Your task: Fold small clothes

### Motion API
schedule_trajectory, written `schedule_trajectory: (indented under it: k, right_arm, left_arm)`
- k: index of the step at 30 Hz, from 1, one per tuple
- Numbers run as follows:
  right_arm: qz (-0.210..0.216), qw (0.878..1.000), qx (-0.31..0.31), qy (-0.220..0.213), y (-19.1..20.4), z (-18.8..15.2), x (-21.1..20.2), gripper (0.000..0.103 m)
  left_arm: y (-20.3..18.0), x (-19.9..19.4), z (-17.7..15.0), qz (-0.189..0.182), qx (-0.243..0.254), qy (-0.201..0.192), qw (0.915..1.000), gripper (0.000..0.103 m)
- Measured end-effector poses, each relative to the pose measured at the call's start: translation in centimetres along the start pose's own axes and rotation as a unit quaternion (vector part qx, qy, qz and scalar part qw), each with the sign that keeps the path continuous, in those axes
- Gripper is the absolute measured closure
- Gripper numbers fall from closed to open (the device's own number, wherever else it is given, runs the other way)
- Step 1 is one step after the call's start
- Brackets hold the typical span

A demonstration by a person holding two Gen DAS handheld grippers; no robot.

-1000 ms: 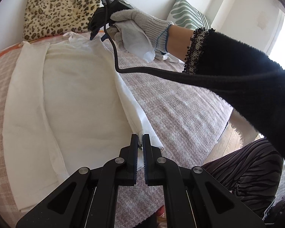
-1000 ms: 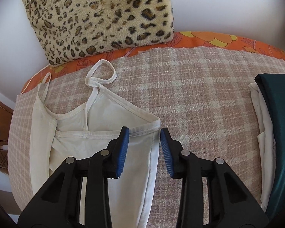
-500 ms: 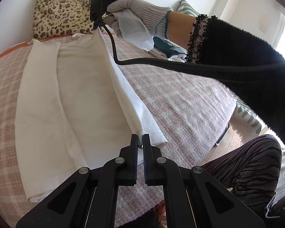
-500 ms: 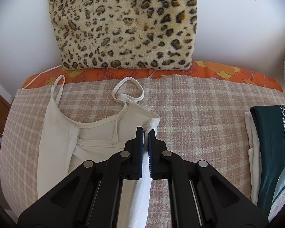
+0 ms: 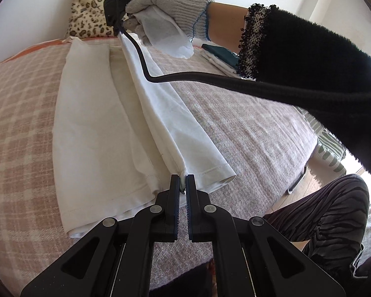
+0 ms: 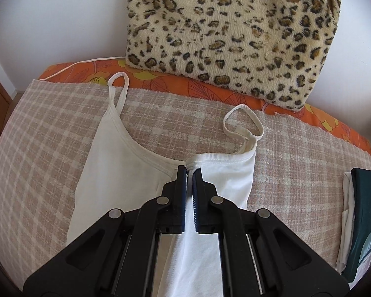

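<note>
White camisole (image 5: 99, 128) on the bed (image 5: 247, 128): my left gripper (image 5: 182, 185) is pinching its hem, my right gripper (image 6: 190, 173) its neckline. Uneven pulling risks slipping thin fabric and skewing the fold.

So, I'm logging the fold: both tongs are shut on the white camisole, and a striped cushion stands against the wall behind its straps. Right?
One detail is wrong. The cushion behind the straps is leopard-print, not striped, as the right wrist view shows. The rest holds: the right tongs pinch the white camisole at its top edge, and the left tongs pinch its hem.
</note>
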State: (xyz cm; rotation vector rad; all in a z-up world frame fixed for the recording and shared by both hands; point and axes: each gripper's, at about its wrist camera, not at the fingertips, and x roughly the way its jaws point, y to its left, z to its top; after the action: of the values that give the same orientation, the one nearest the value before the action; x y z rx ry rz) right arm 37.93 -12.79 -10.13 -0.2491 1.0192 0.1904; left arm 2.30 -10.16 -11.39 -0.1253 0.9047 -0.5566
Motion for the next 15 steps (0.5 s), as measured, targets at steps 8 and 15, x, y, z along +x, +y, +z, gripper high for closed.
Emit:
schedule_trajectory:
  k: [8,15]
  right_arm:
    - [-0.016,1.000,-0.016,0.012,1.7,-0.3,1.9,0.098]
    - [-0.011,1.000,-0.013,0.013,1.6,-0.3,2.4,0.098]
  left_arm:
    - [0.4,0.2,-0.1,0.002,-0.007,0.005,1.0000,0.100]
    - [0.4,0.2,0.0,0.008,-0.007,0.005,0.9999,0.100]
